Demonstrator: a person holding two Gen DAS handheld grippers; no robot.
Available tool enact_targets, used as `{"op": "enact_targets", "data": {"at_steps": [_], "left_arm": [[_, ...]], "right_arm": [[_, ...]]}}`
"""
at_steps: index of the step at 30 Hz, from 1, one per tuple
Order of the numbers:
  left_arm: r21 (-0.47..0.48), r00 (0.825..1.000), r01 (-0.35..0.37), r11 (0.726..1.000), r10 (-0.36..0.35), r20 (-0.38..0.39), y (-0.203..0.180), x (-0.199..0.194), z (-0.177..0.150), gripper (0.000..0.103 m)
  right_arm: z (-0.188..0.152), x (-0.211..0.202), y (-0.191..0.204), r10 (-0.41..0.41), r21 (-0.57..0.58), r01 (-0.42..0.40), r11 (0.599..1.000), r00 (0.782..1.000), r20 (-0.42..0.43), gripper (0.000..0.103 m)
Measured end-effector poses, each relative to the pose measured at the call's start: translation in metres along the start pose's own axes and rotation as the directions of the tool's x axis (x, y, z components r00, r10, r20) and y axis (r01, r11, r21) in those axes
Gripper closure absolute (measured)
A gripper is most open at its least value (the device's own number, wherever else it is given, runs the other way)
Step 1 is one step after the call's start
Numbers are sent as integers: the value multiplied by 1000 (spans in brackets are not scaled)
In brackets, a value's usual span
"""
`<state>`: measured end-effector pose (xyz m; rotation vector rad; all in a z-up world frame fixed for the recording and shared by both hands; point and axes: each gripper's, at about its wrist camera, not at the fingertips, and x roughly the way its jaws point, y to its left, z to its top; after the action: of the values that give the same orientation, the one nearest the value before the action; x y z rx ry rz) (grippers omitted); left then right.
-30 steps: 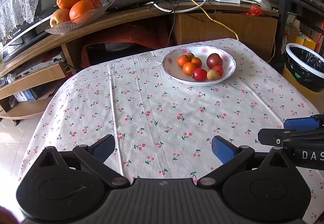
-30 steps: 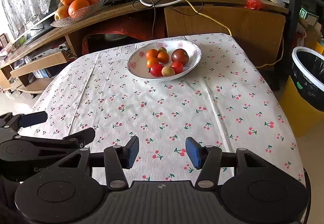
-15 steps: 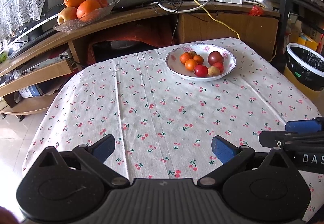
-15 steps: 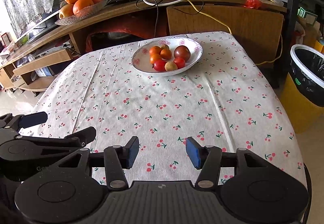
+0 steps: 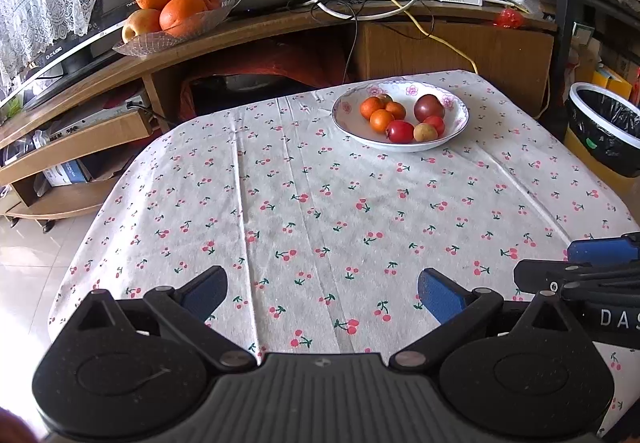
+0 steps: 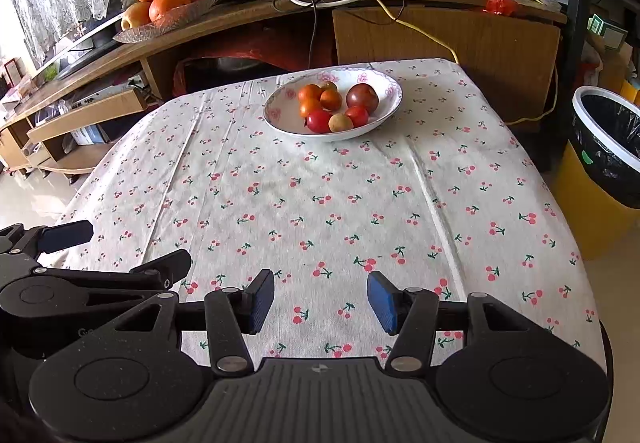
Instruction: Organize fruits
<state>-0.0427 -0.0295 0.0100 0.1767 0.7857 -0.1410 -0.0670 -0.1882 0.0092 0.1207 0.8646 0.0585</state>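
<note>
A white flowered bowl (image 5: pixel 347 123) (image 6: pixel 280 119) stands at the far side of the cherry-print tablecloth (image 5: pixel 312 211) (image 6: pixel 320 195). It holds several small fruits: orange ones (image 5: pixel 381 120) (image 6: pixel 309 93), red ones (image 5: pixel 400 131) (image 6: pixel 319 121), a dark purple one (image 5: pixel 429 107) (image 6: pixel 362 97) and a pale yellowish one (image 5: pixel 425 132) (image 6: pixel 340 122). My left gripper (image 5: pixel 322 289) hovers open over the near edge, nothing between its fingers. My right gripper (image 6: pixel 321 299) is open too, empty, to the right of the left one.
Behind the table runs a curved wooden shelf unit (image 5: pixel 280 31) with a glass dish of oranges and an apple (image 5: pixel 172 15) (image 6: pixel 164 3), cables and routers. A bin with a black bag (image 5: pixel 608 127) (image 6: pixel 608 147) stands at the right. Tiled floor lies at the left.
Both grippers have drawn back and up from the table, so the bowl looks smaller and farther. Their jaws have stayed open.
</note>
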Motion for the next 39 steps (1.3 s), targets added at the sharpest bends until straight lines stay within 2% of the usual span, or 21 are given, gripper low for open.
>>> {"op": "enact_targets", "data": {"at_steps": [39], "left_arm": [[0, 1000, -20, 1000, 20, -1, 0, -3, -8, 0]], "right_arm": [[-8, 3, 2, -10, -13, 10, 1000, 1000, -22, 54]]}}
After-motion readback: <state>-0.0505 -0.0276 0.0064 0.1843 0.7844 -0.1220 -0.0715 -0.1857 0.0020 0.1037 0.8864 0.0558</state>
